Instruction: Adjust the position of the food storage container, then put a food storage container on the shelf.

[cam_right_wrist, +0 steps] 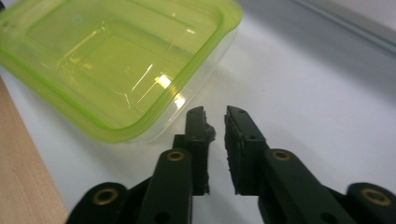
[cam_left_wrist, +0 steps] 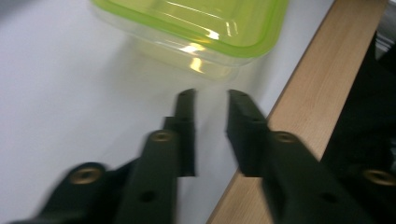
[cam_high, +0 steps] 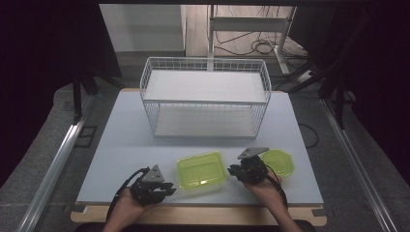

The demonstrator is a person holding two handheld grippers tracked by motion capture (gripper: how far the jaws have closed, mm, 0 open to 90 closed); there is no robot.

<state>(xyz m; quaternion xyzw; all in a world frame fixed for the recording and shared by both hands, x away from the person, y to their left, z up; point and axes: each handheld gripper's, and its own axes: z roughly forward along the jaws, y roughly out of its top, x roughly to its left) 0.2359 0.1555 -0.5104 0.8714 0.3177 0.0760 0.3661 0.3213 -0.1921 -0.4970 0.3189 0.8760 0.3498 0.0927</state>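
Observation:
A rectangular clear tub with a lime-green lid (cam_high: 201, 170) (cam_left_wrist: 201, 28) (cam_right_wrist: 112, 60) sits near the front of the white table top (cam_high: 125, 145). My left gripper (cam_high: 170, 187) (cam_left_wrist: 210, 95) lies just left of the tub. Its jaws are a little apart, nothing sits between them, and they point at the tub's near corner. My right gripper (cam_high: 232, 170) (cam_right_wrist: 215, 112) rests at the tub's right side. Its jaws stand slightly apart and empty, just short of the tub's clear wall. A six-sided green tub (cam_high: 280, 162) lies right of that gripper, partly hidden by it.
A white wire rack (cam_high: 205, 102) with two shelves stands at the back middle of the table. The table's wooden front edge (cam_high: 193, 213) (cam_left_wrist: 303, 84) runs close under both hands. Metal rails and cables lie on the floor at both sides.

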